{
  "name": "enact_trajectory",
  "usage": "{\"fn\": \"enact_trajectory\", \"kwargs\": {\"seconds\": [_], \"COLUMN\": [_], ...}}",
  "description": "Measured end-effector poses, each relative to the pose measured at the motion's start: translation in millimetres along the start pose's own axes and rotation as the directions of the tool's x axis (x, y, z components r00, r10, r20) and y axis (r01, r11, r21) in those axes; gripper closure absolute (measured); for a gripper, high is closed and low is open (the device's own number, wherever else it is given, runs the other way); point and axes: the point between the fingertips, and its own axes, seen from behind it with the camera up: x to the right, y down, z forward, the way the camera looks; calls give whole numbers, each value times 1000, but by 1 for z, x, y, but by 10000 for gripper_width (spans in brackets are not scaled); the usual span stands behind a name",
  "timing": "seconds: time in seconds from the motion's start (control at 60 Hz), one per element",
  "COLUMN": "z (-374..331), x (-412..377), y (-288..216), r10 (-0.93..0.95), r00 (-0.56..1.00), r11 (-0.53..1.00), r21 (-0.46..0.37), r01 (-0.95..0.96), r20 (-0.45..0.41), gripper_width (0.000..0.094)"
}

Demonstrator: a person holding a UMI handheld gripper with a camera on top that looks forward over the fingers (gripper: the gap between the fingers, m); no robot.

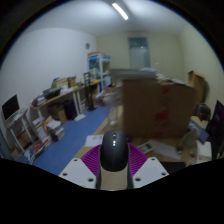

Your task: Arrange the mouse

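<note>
the room fills the view: pale walls, one lit ceiling strip light (120,11), and a blue floor (72,128) running back toward the far wall. one large brown cardboard box (158,105) stands well beyond the fingers, the biggest single thing in the space. along the side wall runs one long desk (62,98) crowded with small items too blurred to count, with one dark monitor (11,106) near its closer end. against the far wall stands one shelf unit (98,68) beside what looks like a pale window or door.

closest of all, one mouse (114,153) sits between the two fingers of the gripper (114,165), dark grey on its upper shell and lighter toward its lower end, pointing lengthwise away along the fingers. one magenta pad (92,158) shows at each side of it, two in all, each hugging a flank of the mouse with no gap visible, so the fingers are clamped on the mouse. the mouse appears raised clear of the floor, carried only by the fingers.
</note>
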Motion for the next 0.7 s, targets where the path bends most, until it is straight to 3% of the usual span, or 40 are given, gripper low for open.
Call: {"fn": "enact_trajectory", "kwargs": {"seconds": [0.117, 0.233, 0.333, 0.467, 0.483, 0.533, 0.567, 0.667, 0.683, 0.7], "z": [-21, -19, -5, 11, 13, 15, 15, 12, 10, 8], "x": [102, 169, 192, 194, 194, 194, 194, 193, 192, 192], "y": [-11, 68, 138, 183, 188, 184, 184, 187, 187, 189], "r10": [20, 10, 34, 65, 65, 77, 82, 79, 80, 81], "r00": [988, 969, 961, 962, 962, 961, 960, 959, 958, 956], "r11": [998, 997, 982, 967, 968, 971, 970, 955, 949, 944], "r21": [59, -66, -170, -220, -218, -200, -201, -255, -272, -285], "r01": [-11, -27, -83, -126, -125, -133, -139, -151, -157, -164], "r20": [-151, -248, -273, -266, -265, -267, -268, -272, -276, -282], "gripper_width": [586, 585, 583, 578, 516, 565, 485, 405, 274, 235]}}
